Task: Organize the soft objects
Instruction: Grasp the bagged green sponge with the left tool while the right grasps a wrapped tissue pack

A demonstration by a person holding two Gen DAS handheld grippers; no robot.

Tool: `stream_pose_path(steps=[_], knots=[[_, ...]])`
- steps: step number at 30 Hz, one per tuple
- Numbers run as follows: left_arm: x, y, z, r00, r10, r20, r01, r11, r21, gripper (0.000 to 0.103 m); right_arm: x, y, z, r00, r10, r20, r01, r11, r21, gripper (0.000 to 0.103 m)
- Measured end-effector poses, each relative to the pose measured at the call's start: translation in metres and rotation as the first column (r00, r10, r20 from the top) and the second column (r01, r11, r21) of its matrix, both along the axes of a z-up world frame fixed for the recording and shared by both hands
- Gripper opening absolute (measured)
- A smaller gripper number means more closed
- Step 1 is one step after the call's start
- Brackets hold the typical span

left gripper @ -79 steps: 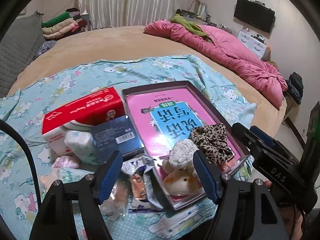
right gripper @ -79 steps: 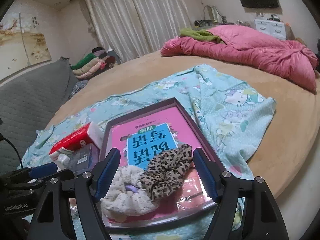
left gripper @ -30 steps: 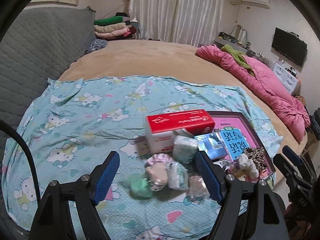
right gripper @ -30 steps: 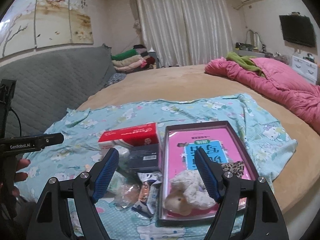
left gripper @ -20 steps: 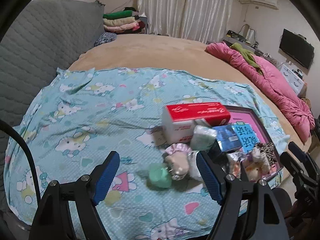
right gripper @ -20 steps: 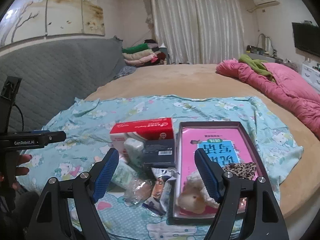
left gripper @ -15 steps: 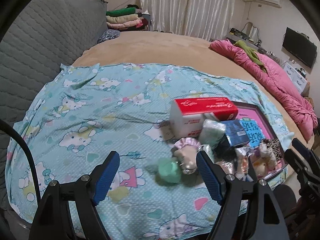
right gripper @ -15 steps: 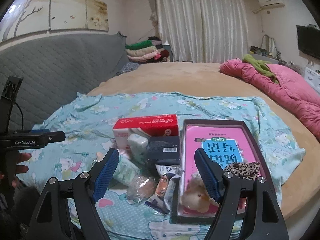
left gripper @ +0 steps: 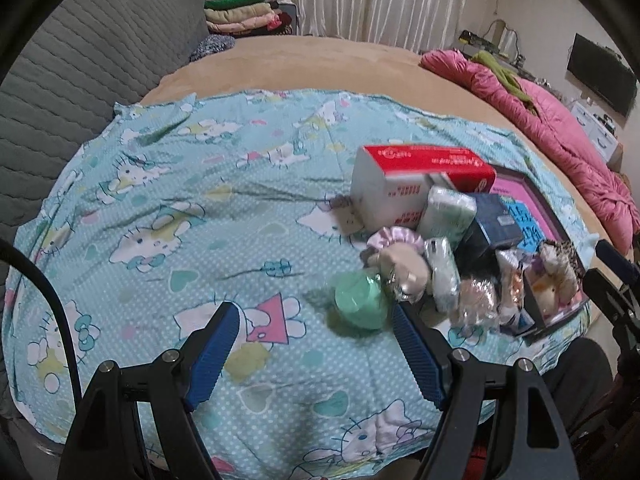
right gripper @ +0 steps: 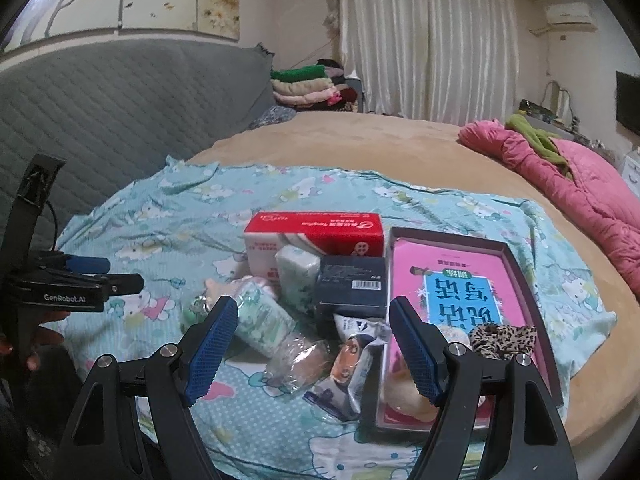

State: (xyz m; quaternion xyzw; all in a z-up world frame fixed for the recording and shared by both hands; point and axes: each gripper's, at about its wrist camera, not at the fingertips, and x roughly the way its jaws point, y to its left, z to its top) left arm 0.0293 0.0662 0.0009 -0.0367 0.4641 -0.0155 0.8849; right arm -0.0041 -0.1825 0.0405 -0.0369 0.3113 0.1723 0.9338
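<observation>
The left gripper (left gripper: 316, 344) is seen at the bottom of its own view with its blue-padded jaws spread wide and nothing pinched between them; patterned blue sheet (left gripper: 192, 216) is framed in the gap. Just above and inside the right-hand pad, a mint-green soft roll (left gripper: 360, 300) is found lying on the sheet. Touching it toward the upper right, a beige plush toy (left gripper: 404, 270) with a lilac scrunchie (left gripper: 394, 238) behind it is seen, and a wrapped tissue pack (left gripper: 442, 274) is set just beside them. Further up, a red and white tissue box (left gripper: 416, 184) is placed, with a pale green pack (left gripper: 450, 210) leaning against it and a dark blue box (left gripper: 494, 226) to its right.

The right gripper (right gripper: 314, 344) is likewise shown at the bottom of its view, jaws held apart and empty. Between its pads a clear-wrapped bundle (right gripper: 296, 360) and a snack packet (right gripper: 352, 364) are seen on the sheet. At the right of that frame an open tray (right gripper: 532, 288) lined with a pink booklet is laid, and inside its near end a leopard-print scrunchie (right gripper: 504, 338) and a cream plush toy (right gripper: 404, 392) are kept. At the far left, the left gripper is visible, held in a hand (right gripper: 36, 344). A pink quilt (right gripper: 568, 200) is bunched at the upper right on the tan bed.
</observation>
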Motion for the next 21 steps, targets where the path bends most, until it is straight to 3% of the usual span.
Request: stream_pose_path(steps=[21], knots=[[0.024, -0.015, -0.049, 0.995, -0.045, -0.089, 0.04, 0.998, -0.054, 0.078, 0.017, 0.048, -0.05, 0.991, 0.114, -0.073, -0.124, 0.982, -0.143, 0.079]])
